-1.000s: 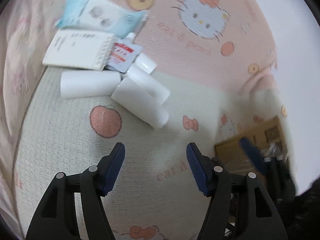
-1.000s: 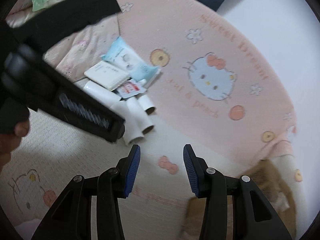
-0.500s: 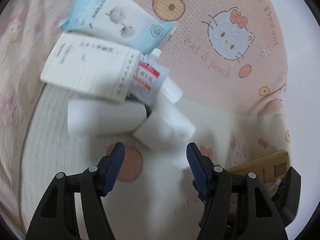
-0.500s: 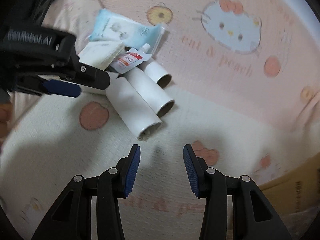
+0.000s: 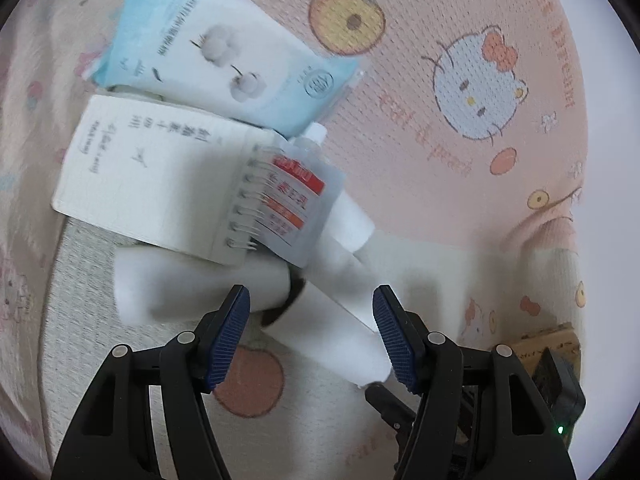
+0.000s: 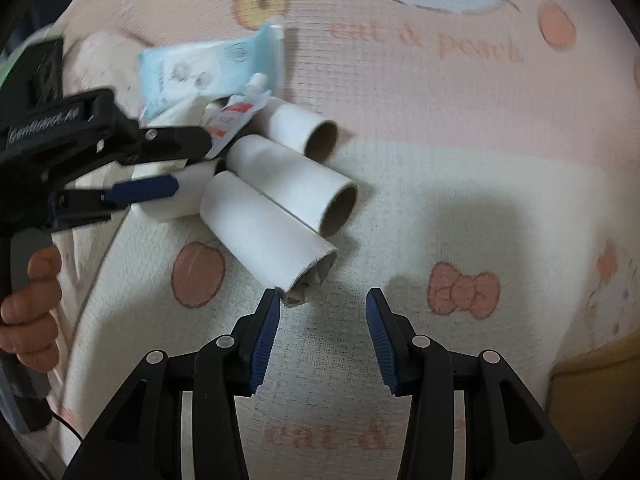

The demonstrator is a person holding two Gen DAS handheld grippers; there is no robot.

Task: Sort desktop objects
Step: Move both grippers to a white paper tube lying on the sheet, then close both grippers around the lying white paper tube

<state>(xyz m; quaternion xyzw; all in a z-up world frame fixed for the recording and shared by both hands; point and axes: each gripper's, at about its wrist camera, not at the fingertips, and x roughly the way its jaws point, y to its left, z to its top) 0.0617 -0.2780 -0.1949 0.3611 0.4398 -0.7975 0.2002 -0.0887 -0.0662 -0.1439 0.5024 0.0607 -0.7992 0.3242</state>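
A pile lies on a Hello Kitty blanket [image 5: 460,152]: a blue tissue pack [image 5: 224,60], a white spiral notebook [image 5: 156,184], a clear pouch with a red label [image 5: 296,200] and several white paper rolls. My left gripper [image 5: 311,334] is open, its fingers around the near ends of two rolls [image 5: 336,320]. My right gripper [image 6: 320,334] is open and empty, just before the open end of the nearest roll [image 6: 264,236]. The left gripper [image 6: 132,168] shows in the right wrist view over the pile's left side.
A brown cardboard box [image 5: 548,344] sits at the blanket's right edge; it also shows in the right wrist view [image 6: 596,392]. The tissue pack [image 6: 200,72] and pouch [image 6: 236,116] lie behind the rolls. A hand [image 6: 32,312] holds the left gripper's handle.
Both grippers have moved in toward the pile. The left gripper's fingers now straddle the rolls; the right gripper has come close to the nearest roll's open end.
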